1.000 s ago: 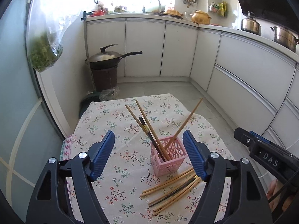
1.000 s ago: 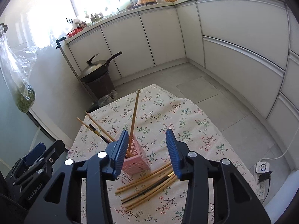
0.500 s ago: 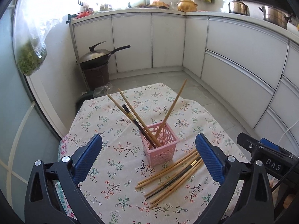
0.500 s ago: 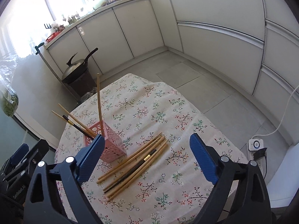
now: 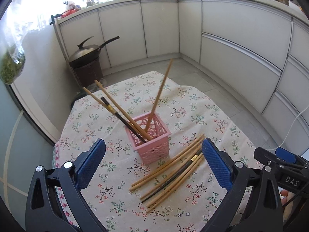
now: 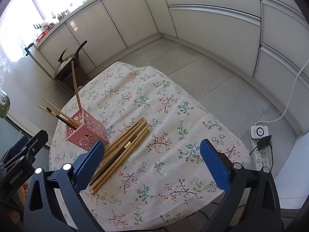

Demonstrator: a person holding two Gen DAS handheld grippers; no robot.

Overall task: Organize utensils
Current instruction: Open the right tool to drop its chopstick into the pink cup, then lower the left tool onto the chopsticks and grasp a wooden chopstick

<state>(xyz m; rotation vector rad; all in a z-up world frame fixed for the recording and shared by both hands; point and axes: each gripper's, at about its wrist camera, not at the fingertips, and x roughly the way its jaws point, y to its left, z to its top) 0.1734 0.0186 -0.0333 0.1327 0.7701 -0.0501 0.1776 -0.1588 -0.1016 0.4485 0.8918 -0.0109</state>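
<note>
Right gripper [image 6: 152,161] opening, left gripper [image 5: 154,163] gaping empty over loose wooden chopsticks [image 5: 171,171] beside the perforated pink basket [image 5: 151,142]; only the right view is showing the white power strip [image 6: 259,147].

One pink perforated plastic square holder [image 5: 152,142] stands near the left edge of the flower-print cloth-covered bench [image 5: 193,114]. Four chopsticks lean in it — three pale wooden chopsticks [image 5: 161,94] and one black chopstick with a gold band [image 5: 119,115]. A loose heap of wooden chopsticks [image 6: 123,148] lies just beside the holder, seven or so — one dark chopstick with a gold band [image 6: 115,155] among them; the exact count is unclear where they overlap.
</note>
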